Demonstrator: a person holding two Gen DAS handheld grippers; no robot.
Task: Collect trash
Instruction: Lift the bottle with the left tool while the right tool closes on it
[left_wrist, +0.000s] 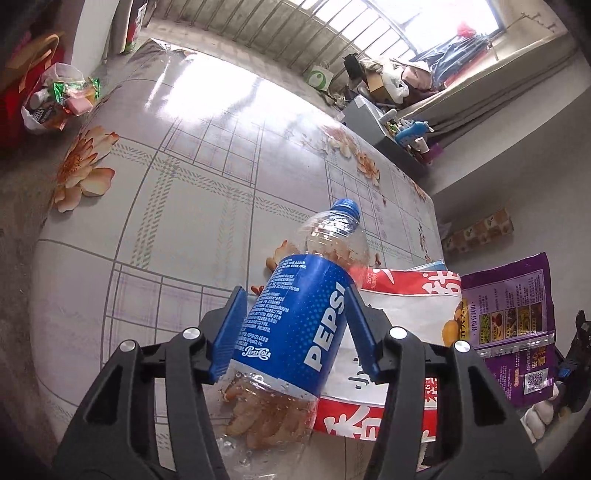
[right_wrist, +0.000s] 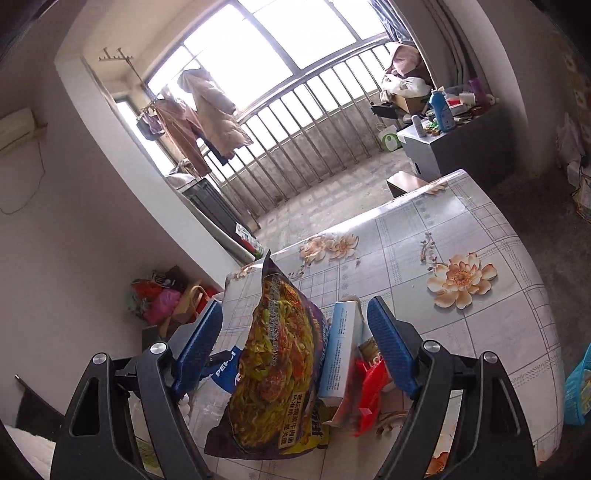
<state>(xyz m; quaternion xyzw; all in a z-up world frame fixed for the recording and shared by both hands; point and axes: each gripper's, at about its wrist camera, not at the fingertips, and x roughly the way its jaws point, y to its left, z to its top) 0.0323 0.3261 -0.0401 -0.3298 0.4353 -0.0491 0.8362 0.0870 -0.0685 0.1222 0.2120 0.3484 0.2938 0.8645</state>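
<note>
My left gripper (left_wrist: 293, 325) is shut on an empty Pepsi bottle (left_wrist: 295, 328) with a blue cap, held tilted over the table. Behind it lie a red-and-white snack bag (left_wrist: 406, 314) and a purple noodle packet (left_wrist: 513, 306). In the right wrist view my right gripper (right_wrist: 295, 339) is open, its blue fingers (right_wrist: 391, 343) apart on both sides of the purple noodle packet (right_wrist: 273, 362), a light blue box (right_wrist: 341, 350) and a red wrapper (right_wrist: 369, 387). The Pepsi label (right_wrist: 225, 369) shows at the left, behind the packet.
The table has a floral checked cloth (left_wrist: 192, 192). A plastic bag of wrappers (left_wrist: 55, 99) sits at its far left corner. A grey cabinet with bottles (right_wrist: 439, 147) stands by the balcony railing. A blue basket (right_wrist: 578, 387) is at the right edge.
</note>
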